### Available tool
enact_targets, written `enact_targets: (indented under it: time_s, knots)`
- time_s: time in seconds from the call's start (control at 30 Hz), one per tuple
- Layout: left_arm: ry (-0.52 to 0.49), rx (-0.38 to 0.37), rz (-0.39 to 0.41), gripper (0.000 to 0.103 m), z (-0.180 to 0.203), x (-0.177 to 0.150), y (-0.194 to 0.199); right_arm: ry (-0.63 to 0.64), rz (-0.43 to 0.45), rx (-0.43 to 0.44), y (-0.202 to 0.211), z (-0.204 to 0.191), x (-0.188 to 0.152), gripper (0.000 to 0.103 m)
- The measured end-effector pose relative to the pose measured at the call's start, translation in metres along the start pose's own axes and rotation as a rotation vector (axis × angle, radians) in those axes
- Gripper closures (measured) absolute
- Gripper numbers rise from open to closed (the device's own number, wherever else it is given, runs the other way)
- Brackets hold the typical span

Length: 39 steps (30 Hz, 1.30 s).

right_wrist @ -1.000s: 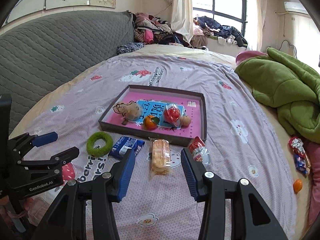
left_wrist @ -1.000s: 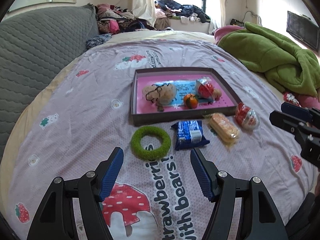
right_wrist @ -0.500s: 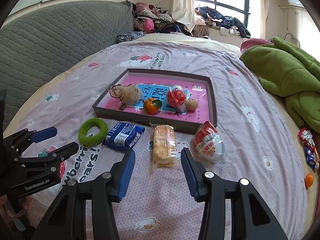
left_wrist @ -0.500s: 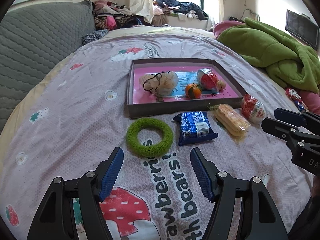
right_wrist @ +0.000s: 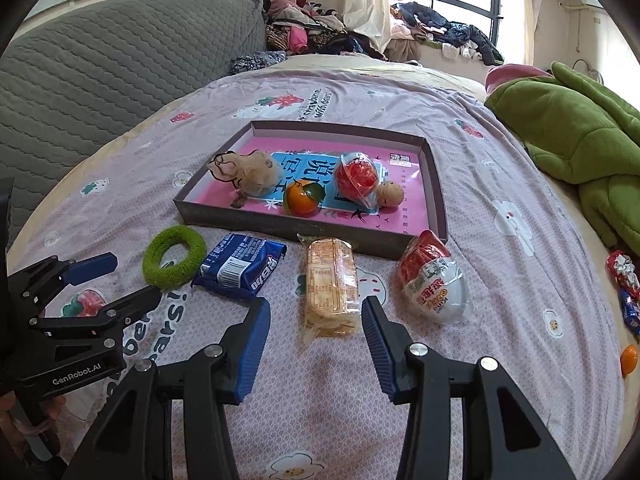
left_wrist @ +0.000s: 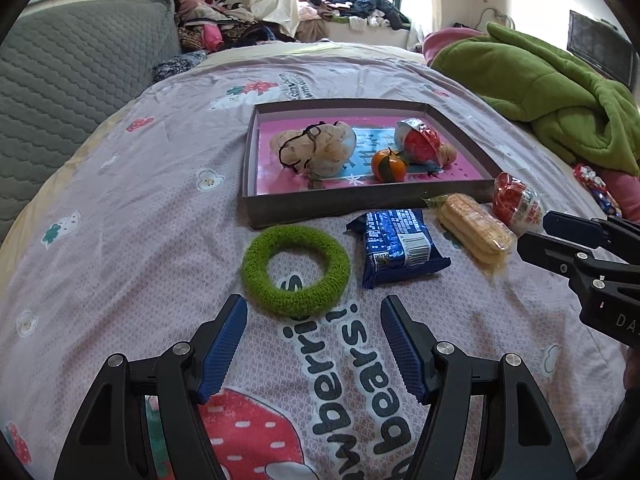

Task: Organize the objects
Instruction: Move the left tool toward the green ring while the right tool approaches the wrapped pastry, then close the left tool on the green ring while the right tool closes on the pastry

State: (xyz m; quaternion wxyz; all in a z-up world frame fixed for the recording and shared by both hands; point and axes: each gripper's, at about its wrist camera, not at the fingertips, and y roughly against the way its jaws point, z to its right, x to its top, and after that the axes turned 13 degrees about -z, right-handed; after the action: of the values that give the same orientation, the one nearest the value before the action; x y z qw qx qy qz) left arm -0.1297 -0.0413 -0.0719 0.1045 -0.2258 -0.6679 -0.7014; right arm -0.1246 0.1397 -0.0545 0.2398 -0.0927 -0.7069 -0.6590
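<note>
A shallow grey tray (left_wrist: 360, 205) (right_wrist: 436, 184) with a pink floor holds a beige plush, an orange (left_wrist: 388, 166) (right_wrist: 302, 197) and a wrapped red ball. In front of it lie a green fuzzy ring (left_wrist: 296, 274) (right_wrist: 174, 256), a blue snack pack (left_wrist: 396, 246) (right_wrist: 240, 264), a clear-wrapped cracker pack (left_wrist: 476, 232) (right_wrist: 330, 286) and a wrapped red-and-white egg (left_wrist: 516, 204) (right_wrist: 434, 280). My left gripper (left_wrist: 314, 308) hovers open just short of the ring. My right gripper (right_wrist: 316, 308) hovers open with the cracker pack's near end between its tips, untouched.
A green blanket (left_wrist: 540, 92) (right_wrist: 576, 132) is heaped on the bed's right side, and a grey quilted headboard (left_wrist: 68, 80) rises at the left. Small wrapped sweets (right_wrist: 624, 276) and a loose orange (right_wrist: 629, 358) lie near the right edge. Clothes are piled by the window.
Both grippers have come down and forward toward the row of objects; the ring and the cracker pack now sit much closer to their fingertips. Neither opening has changed.
</note>
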Motion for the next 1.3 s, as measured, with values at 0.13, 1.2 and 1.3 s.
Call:
enact_targets:
  time_s: [0.13, 1.2, 1.3]
  knots:
    - [-0.006, -0.008, -0.008, 0.032, -0.003, 0.003, -0.007, -0.007, -0.009, -0.005, -0.007, 0.002, 0.002, 0.056]
    - [-0.061, -0.010, -0.053, 0.046, -0.014, 0.023, -0.054, -0.038, -0.084, -0.014, -0.063, 0.009, 0.021, 0.056]
    - [-0.054, -0.010, -0.050, 0.054, -0.015, 0.025, -0.054, -0.027, -0.089, -0.024, -0.069, 0.007, 0.022, 0.056]
